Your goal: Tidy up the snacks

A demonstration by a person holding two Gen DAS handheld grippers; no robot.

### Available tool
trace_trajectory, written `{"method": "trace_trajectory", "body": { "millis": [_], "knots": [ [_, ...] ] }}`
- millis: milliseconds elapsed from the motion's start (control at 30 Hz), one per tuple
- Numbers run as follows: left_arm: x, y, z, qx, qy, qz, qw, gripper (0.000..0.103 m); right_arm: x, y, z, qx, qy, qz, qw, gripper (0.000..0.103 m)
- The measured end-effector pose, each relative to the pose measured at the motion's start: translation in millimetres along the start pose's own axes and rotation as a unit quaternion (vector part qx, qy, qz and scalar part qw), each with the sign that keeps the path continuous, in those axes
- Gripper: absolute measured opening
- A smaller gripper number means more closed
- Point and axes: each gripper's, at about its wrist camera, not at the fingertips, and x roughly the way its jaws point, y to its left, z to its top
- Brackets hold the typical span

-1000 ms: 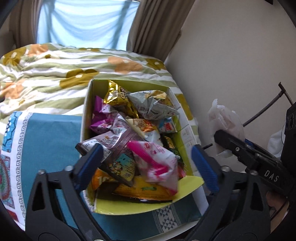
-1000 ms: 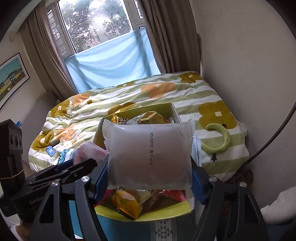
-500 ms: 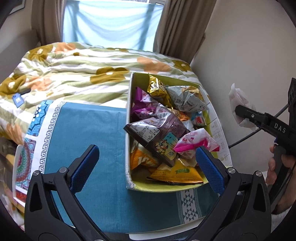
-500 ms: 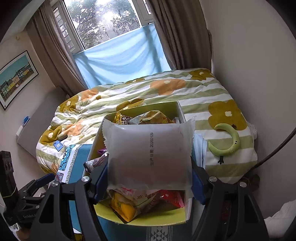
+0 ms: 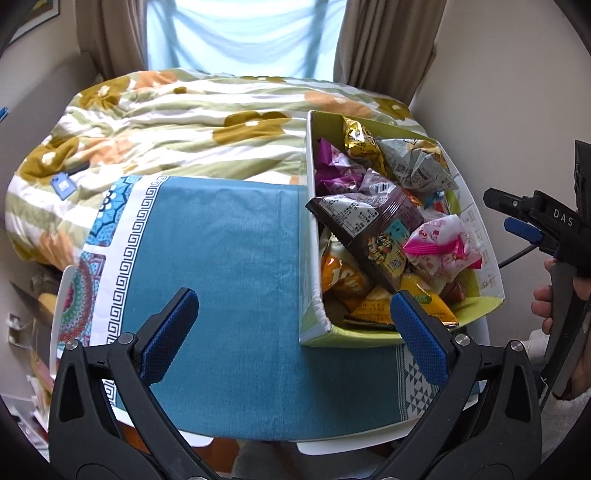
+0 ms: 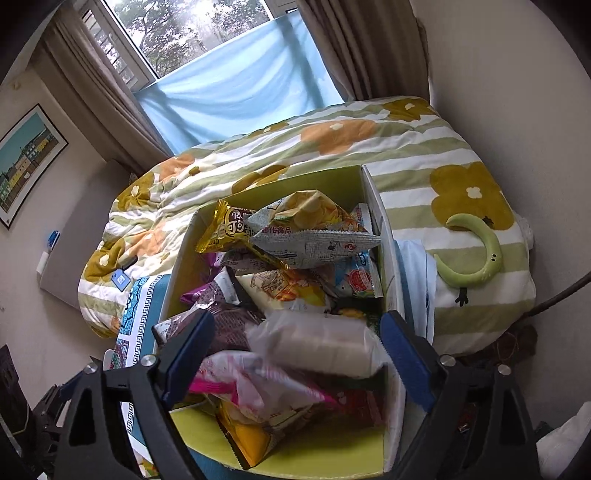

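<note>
Right gripper [image 6: 295, 350] over the near end of the green snack box [image 6: 280, 469]; its jaws have just been opening and now stand wide, a blurred clear-wrapped white snack packet [image 6: 317, 343] between them, no pad pressing it, above the heap of packets. Left gripper [image 5: 291, 325] spread wide and empty above the teal cloth [image 5: 229, 266], left of the box. Box sits at the table's right edge, packed with snacks, pink packet [image 5: 439, 247] on top.

Soft daylight enters from the window [image 6: 207, 33] at twelve o'clock. Fisheye bending and dark vignetting ring both views. The pale packet [image 6: 321, 341] is motion-blurred.
</note>
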Motion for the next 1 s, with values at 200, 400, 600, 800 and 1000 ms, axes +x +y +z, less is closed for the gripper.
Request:
{"method": "trace_trajectory", "body": {
  "millis": [200,400,600,800,1000],
  "knots": [
    [-16,13,-11,0.016,-0.009,-0.003,0.9998,0.103,-21,7,-33,-0.001,-0.01,-0.02,1.0,0.093],
    [-64,27,-15,0.049,-0.047,0.003,0.9977,0.103,-59,43,-56,-0.011,-0.048,-0.036,0.998,0.093],
    [-123,46,-19,0.078,-0.103,0.028,0.9912,0.103,-105,97,-76,-0.045,-0.1,-0.055,0.992,0.093],
    [-178,69,-27,0.072,-0.16,0.039,0.9836,0.103,-146,147,-103,-0.074,-0.151,-0.074,0.983,0.093],
    [-212,80,-48,0.081,-0.209,0.053,0.9731,0.103,-174,180,-132,-0.089,-0.181,-0.103,0.974,0.102]
  ]
}}
